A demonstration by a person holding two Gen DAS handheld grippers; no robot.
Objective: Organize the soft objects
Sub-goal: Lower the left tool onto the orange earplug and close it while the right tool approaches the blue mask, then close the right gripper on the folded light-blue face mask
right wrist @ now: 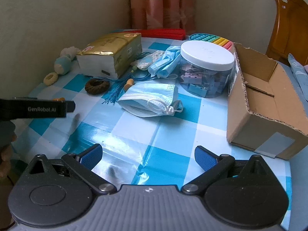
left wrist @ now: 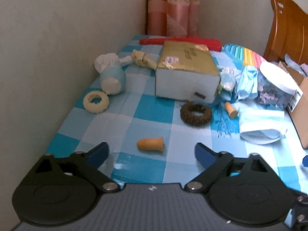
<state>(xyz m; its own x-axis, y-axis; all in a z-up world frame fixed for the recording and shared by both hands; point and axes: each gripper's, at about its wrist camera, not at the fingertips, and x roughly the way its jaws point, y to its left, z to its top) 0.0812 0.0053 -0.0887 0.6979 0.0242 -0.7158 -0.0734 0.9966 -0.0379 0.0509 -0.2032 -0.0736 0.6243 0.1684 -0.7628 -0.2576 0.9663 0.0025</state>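
My left gripper (left wrist: 152, 154) is open and empty; an orange foam earplug (left wrist: 150, 144) lies on the checked cloth just ahead, between its fingers. Beyond lie a brown scrunchie (left wrist: 195, 114), a cream scrunchie (left wrist: 95, 101), a second earplug (left wrist: 231, 110), a plush toy (left wrist: 112, 79) and a folded blue face mask (left wrist: 261, 125). My right gripper (right wrist: 148, 157) is open and empty above the cloth. The face mask (right wrist: 152, 100) lies ahead of it. An open cardboard box (right wrist: 263, 104) stands to its right. The left gripper's body (right wrist: 36, 108) shows at the left edge.
A gold tissue pack (left wrist: 186, 71) stands mid-table. A clear jar with a white lid (right wrist: 207, 69) holds clips. More blue masks (right wrist: 165, 61), a tasselled pouch (right wrist: 146, 61), a red case (right wrist: 163, 32) and a rainbow pop toy (right wrist: 215, 38) lie behind. Wall on the left, wooden chair (right wrist: 288, 23) on the right.
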